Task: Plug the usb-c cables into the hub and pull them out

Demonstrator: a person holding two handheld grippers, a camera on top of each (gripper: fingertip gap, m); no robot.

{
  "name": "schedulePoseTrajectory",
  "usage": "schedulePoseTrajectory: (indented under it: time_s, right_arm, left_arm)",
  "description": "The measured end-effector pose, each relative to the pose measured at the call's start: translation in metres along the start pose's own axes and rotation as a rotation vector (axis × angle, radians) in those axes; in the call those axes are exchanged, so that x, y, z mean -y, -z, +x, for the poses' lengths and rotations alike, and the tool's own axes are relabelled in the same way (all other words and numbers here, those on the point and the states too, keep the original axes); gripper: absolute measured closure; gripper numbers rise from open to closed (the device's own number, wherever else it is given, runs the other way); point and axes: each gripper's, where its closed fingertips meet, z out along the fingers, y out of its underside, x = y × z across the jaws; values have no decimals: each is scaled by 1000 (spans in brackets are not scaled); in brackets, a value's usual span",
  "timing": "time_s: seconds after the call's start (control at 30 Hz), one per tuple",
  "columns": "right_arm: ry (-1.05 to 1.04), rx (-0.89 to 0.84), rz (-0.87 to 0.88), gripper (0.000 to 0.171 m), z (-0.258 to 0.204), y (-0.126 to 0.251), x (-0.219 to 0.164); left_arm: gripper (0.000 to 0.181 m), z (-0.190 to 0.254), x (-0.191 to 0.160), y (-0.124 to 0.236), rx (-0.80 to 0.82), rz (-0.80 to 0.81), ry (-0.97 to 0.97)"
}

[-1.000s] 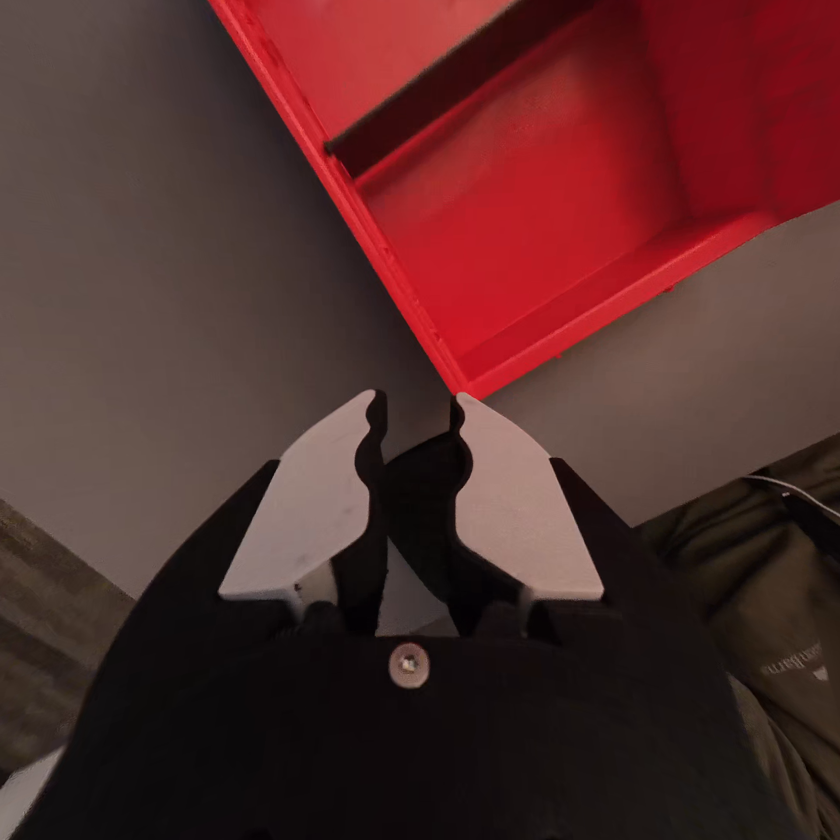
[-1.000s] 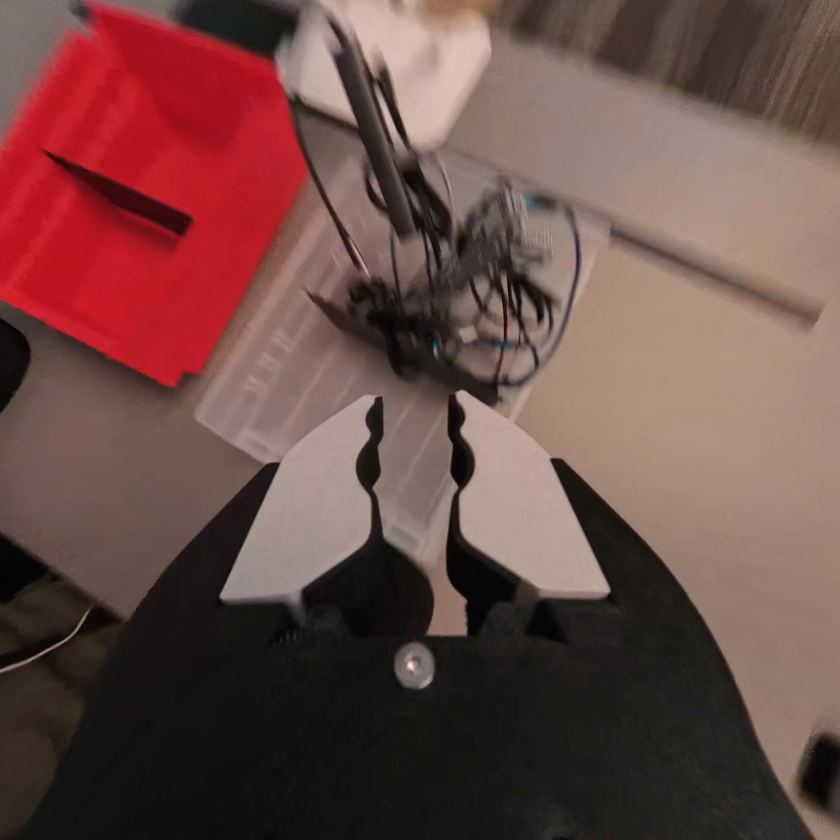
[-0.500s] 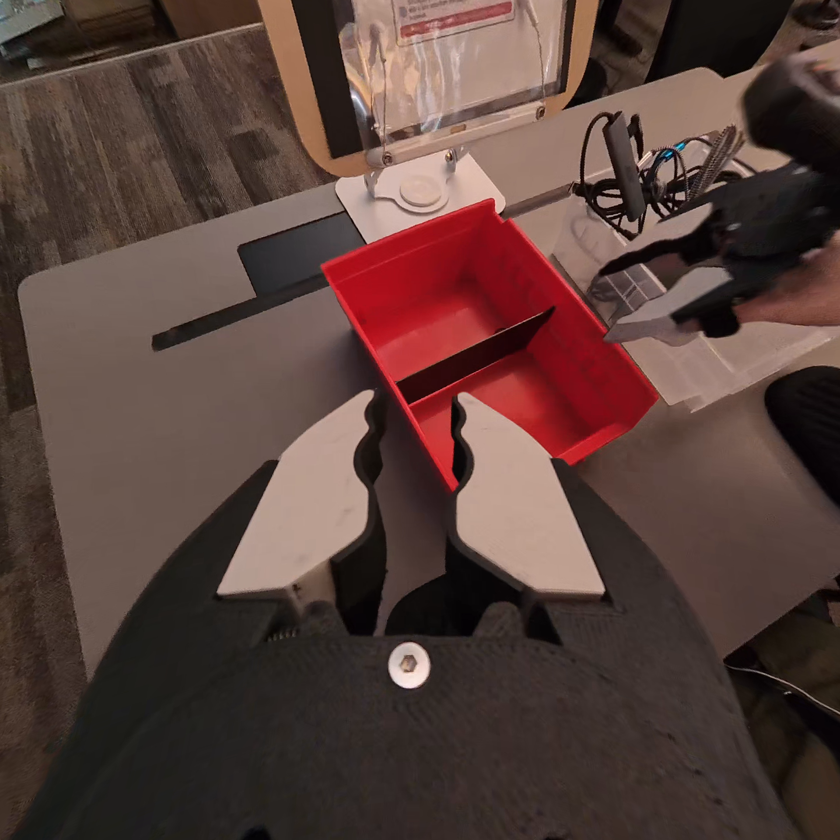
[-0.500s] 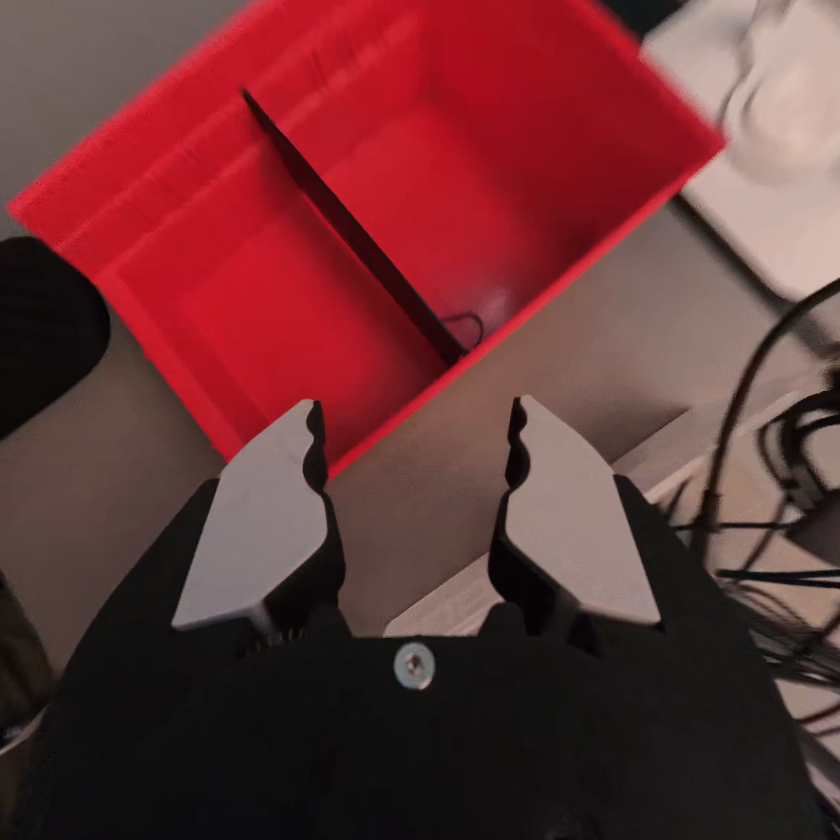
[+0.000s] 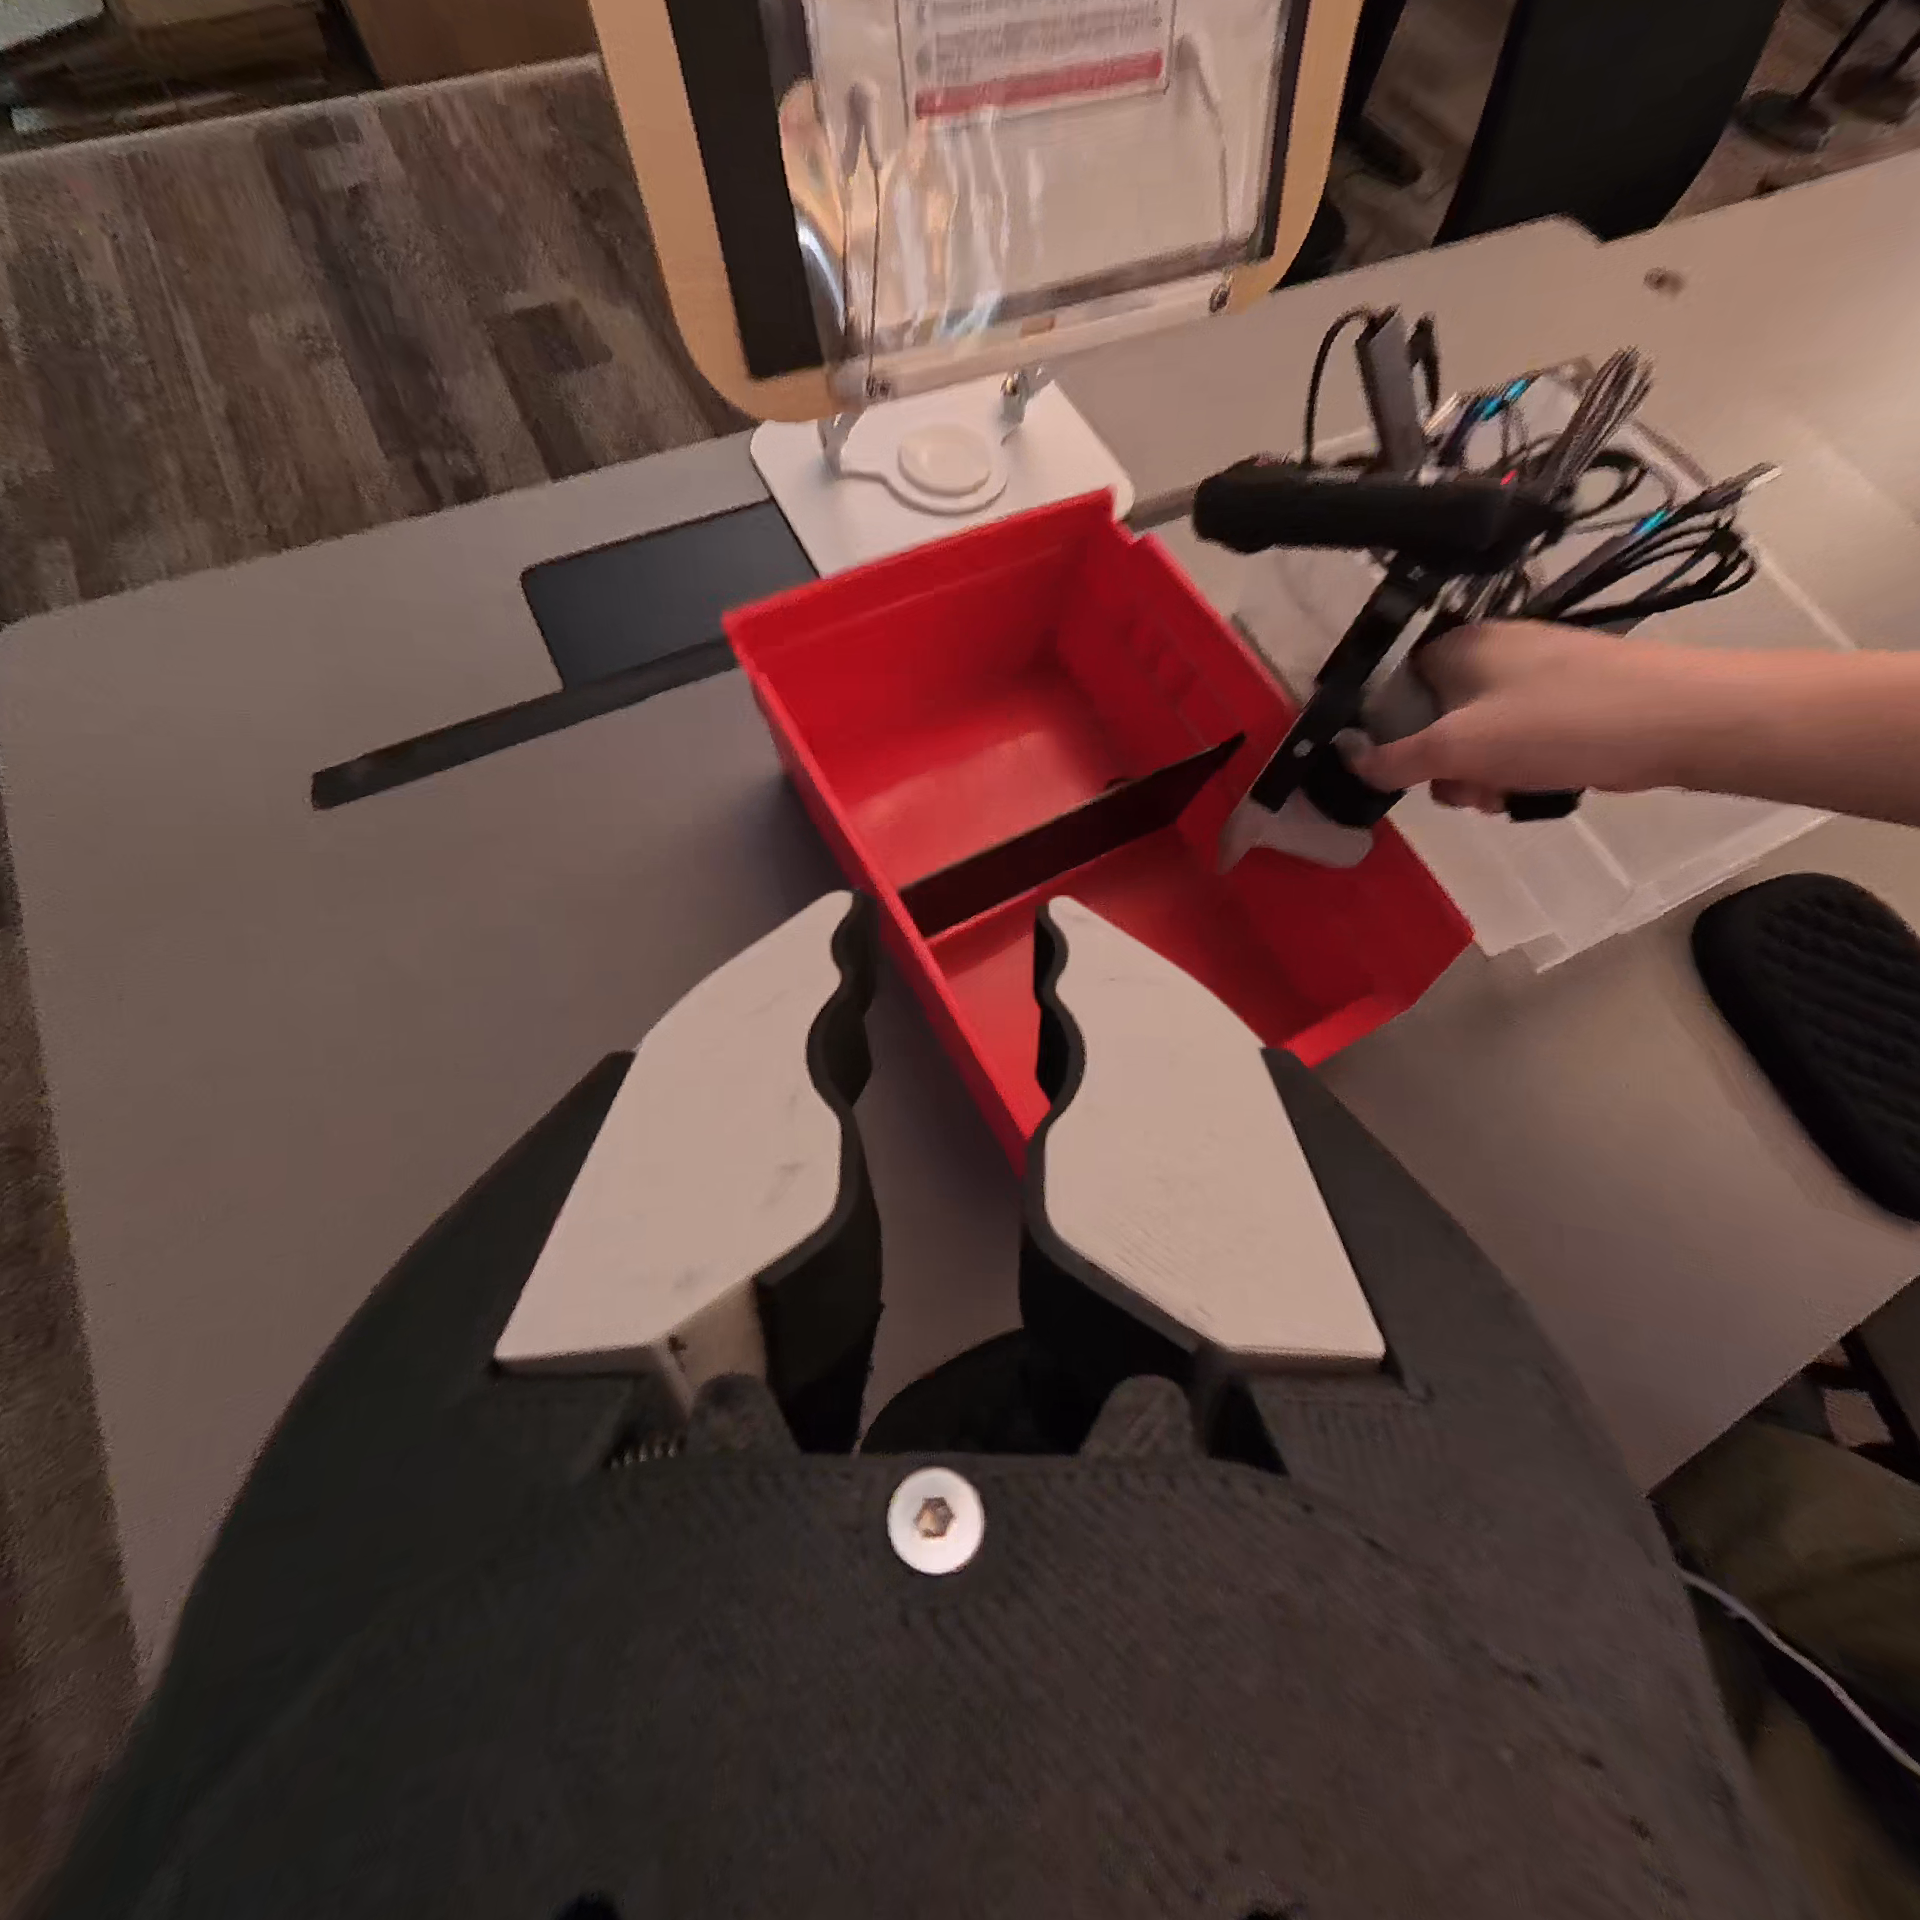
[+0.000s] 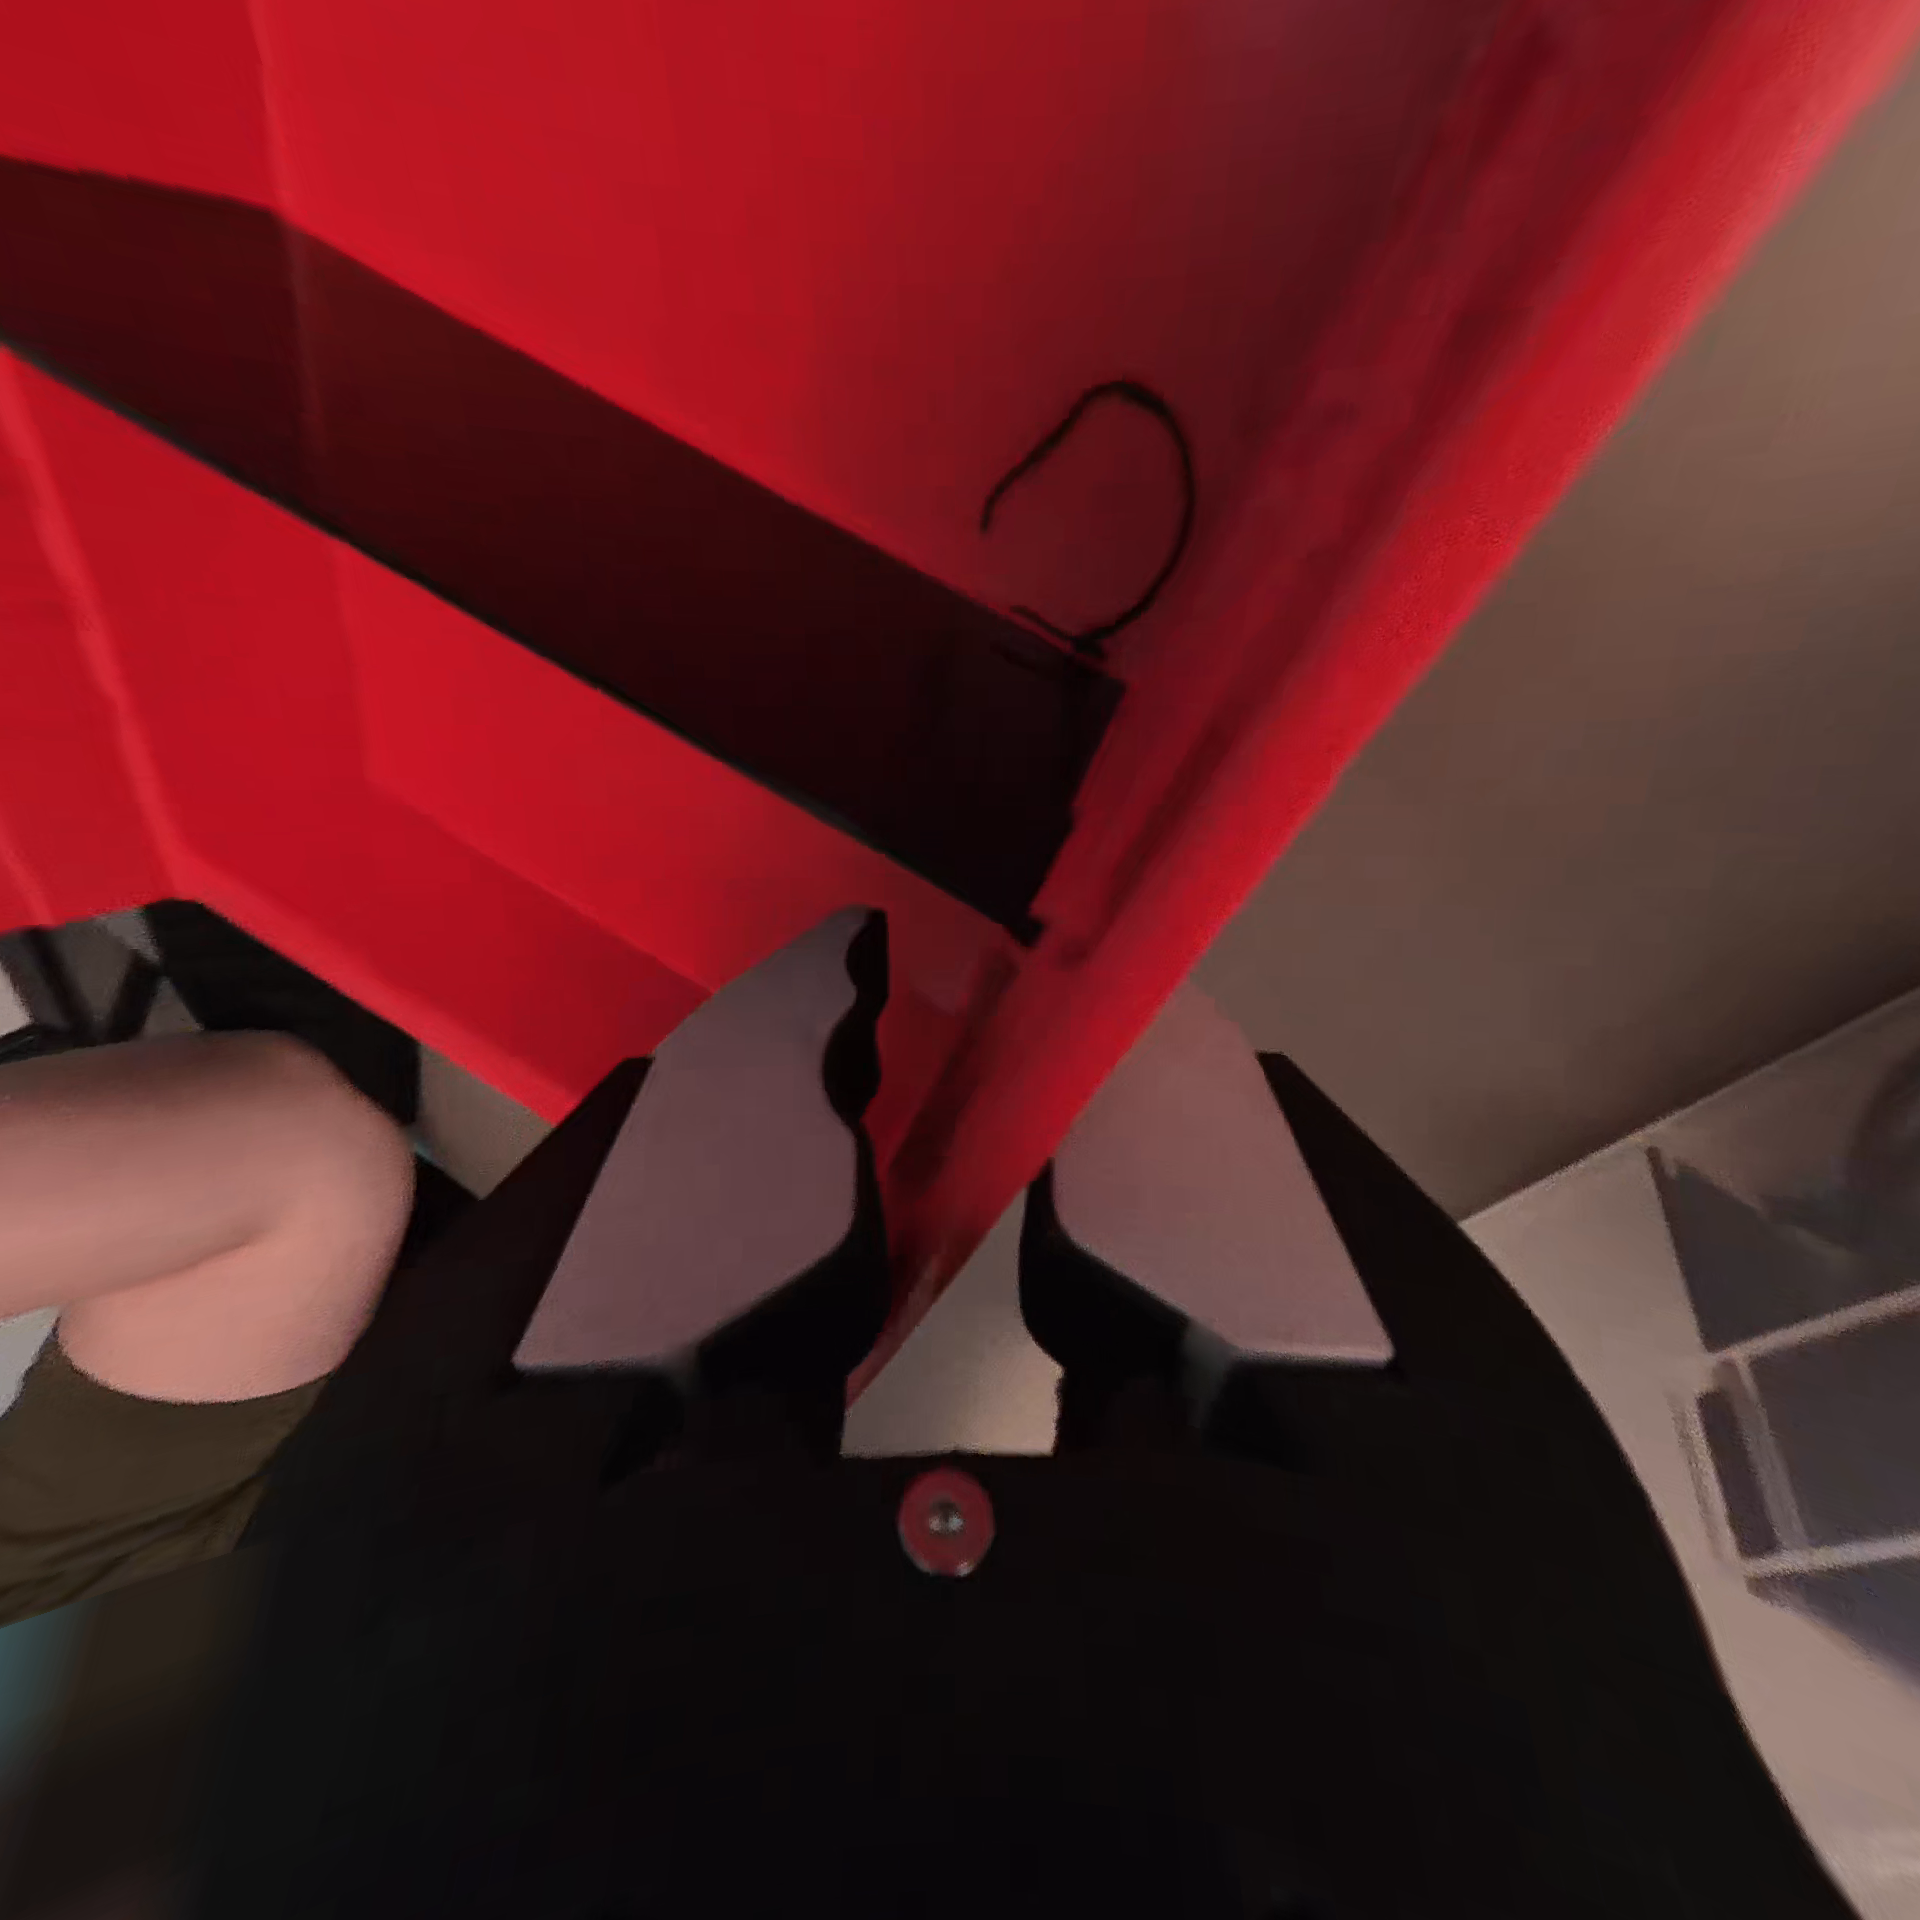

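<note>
Straddling the right-hand wall of the red bin point(image 5: 1039, 665), the right gripper point(image 6: 961, 1049) has one finger inside the wall and one outside; its jaws stand part-open around the rim, and I cannot tell whether they are pressing on it. The left gripper point(image 5: 945, 925) hangs above the bin's near corner, jaws a narrow gap apart and holding nothing. A black divider point(image 5: 1070, 831) splits the bin, and only a thin black loop of wire point(image 6: 1122, 499) lies in the far compartment. The usb-c cables point(image 5: 1621, 520) sit in a tangle on a clear tray point(image 5: 1662, 873) to the right of the bin, with a dark upright bar among them that may be the hub point(image 5: 1392, 395); the blur leaves me unsure. A framed panel on a white stand point(image 5: 935, 468) rises at the back of the grey surface point(image 5: 312, 987).

The risk, as I judge it, is that a lift or drag by one thin wall tips the light bin or lets it slip free, and a sideways swing could snag the cable tangle just beside it.
</note>
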Motion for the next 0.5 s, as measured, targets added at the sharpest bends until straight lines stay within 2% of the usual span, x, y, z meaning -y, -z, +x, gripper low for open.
schedulePoseTrajectory:
  time_s: [0.13,0.27,0.4,0.43,0.5]
  right_arm:
    - [54,-93,-34,161,-1,3,1]
    - [117,-12,-54,166,-34,31,-1]
    - [190,-3,17,165,-45,114,-3]
    - [189,-6,50,166,-41,140,-5]
    - [172,-22,124,165,-25,196,-13]
  left_arm:
    - [155,5,24,18,-35,164,42]
    - [163,13,39,51,-70,335,62]
    - [160,15,53,92,-113,583,123]
    - [154,13,56,100,-128,654,152]
    - [157,19,62,105,-230,729,157]
